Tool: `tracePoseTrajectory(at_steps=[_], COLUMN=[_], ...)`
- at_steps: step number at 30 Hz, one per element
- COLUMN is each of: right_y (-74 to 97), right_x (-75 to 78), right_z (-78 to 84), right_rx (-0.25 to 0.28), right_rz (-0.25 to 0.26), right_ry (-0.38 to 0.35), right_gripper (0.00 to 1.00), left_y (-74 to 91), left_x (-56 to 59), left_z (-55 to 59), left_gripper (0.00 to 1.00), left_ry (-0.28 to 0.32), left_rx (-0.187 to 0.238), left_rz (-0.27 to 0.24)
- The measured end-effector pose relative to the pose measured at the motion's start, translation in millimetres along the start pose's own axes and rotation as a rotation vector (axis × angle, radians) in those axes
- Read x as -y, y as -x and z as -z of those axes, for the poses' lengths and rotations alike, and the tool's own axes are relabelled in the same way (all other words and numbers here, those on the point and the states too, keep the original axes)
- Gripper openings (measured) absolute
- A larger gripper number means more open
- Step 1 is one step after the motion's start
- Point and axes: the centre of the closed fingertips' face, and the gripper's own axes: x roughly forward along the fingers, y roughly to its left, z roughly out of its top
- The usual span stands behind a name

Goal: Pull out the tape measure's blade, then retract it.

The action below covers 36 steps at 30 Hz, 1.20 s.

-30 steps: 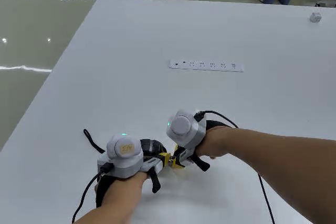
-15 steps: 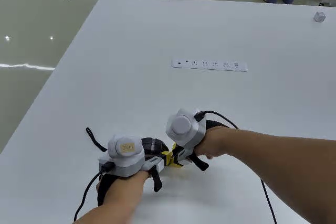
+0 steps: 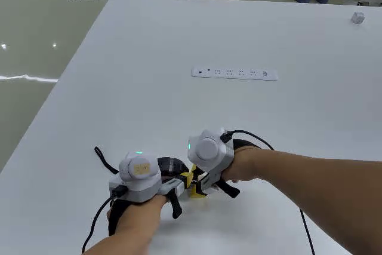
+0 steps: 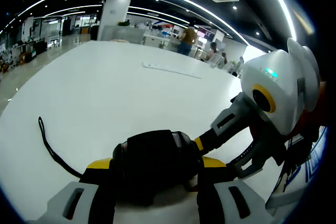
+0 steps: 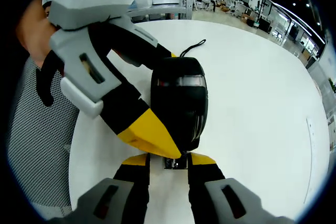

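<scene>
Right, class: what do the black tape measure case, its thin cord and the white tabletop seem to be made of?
Black rounded tape measure case: likely hard plastic, semi-gloss; light streaks show on its curved top.
Thin black cord: flexible, perhaps woven or rubber; it lies curved.
White tabletop: smooth, even, probably laminate; no grain.

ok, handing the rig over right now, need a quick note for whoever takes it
Grippers: the left gripper is shut on the tape measure, holding its black case near the front of the white table. The right gripper faces it, jaws closed on the blade hook at the case mouth, as far as the right gripper view shows.
Done: both grips are set.
Left: no blade length shows between the case and the right gripper, so pull the blade out, then retract it.
</scene>
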Motion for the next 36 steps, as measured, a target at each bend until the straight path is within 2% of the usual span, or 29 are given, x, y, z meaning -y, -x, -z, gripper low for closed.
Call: tracePoseTrajectory(at_steps=[9, 10, 11, 12, 13, 19, 24, 36], right_y=[3.3, 3.8, 4.0, 3.8, 2.5, 0.7, -1.3, -1.4], right_x=[5.2, 5.7, 4.9, 8.9, 7.6, 9.3, 12.0, 11.1], right_z=[5.1, 6.3, 7.6, 7.4, 7.5, 6.1, 3.7, 0.2], right_rx=[0.023, 0.025, 0.021, 0.027, 0.03, 0.023, 0.046, 0.055], right_rz=[0.032, 0.036, 0.035, 0.057, 0.048, 0.037, 0.028, -0.001], right_ry=[-0.044, -0.052, -0.064, -0.085, -0.109, -0.096, -0.113, -0.069], right_gripper=[0.28, 0.25, 0.18, 0.16, 0.16, 0.15, 0.14, 0.15], left_y=[-0.1, -0.2, -0.2, -0.2, -0.2, -0.7, -0.6, -0.5], left_x=[0.0, -0.3, -0.1, 0.0, -0.1, -0.2, -0.7, -0.9], left_z=[-0.3, -0.4, -0.3, 0.0, 0.1, 0.1, -0.3, -0.1], left_gripper=[0.59, 0.59, 0.59, 0.59, 0.59, 0.59, 0.59, 0.59], left_ry=[0.002, 0.002, 0.001, -0.007, -0.003, 0.006, 0.02, 0.033], left_rx=[-0.001, -0.002, -0.002, -0.003, -0.002, 0.0, 0.001, 0.001], left_rz=[0.004, 0.005, 0.006, 0.008, 0.01, 0.014, 0.012, 0.018])
